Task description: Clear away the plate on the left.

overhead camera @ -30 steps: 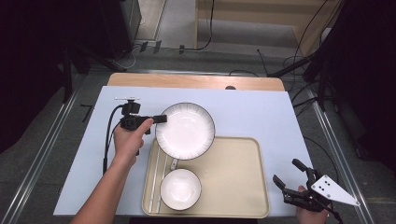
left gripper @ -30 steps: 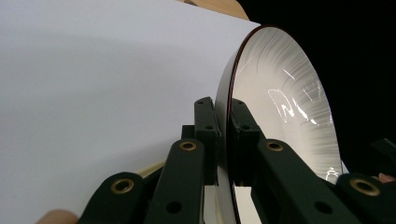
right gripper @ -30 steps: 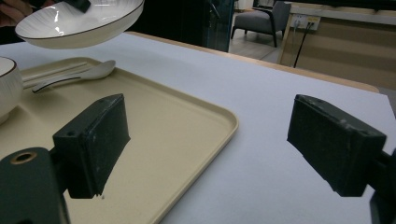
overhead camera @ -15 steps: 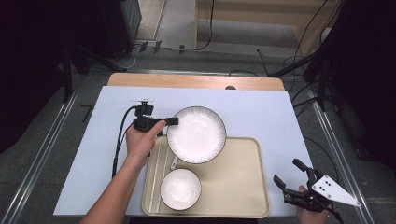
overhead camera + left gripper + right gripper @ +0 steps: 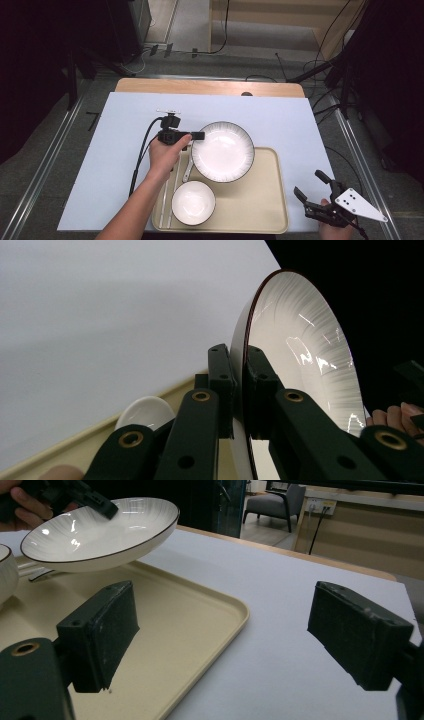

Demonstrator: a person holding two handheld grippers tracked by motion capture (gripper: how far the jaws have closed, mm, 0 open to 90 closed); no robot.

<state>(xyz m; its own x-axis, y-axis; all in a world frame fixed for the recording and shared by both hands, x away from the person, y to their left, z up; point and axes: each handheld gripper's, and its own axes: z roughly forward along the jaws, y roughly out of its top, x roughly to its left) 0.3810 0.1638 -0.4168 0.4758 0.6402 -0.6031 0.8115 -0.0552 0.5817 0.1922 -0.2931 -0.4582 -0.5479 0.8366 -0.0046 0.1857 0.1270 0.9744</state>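
Left gripper (image 5: 199, 135) pinches the plate (image 5: 223, 151) rim, lifted over the tray (image 5: 260, 210) edge; right gripper (image 5: 314, 187) spread wide, well apart.

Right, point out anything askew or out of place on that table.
Nothing is spilled or damaged. The plate is off the tray, tilted, clamped at its rim by the left hand-held gripper. A spoon lies partly under it, beside the bowl.
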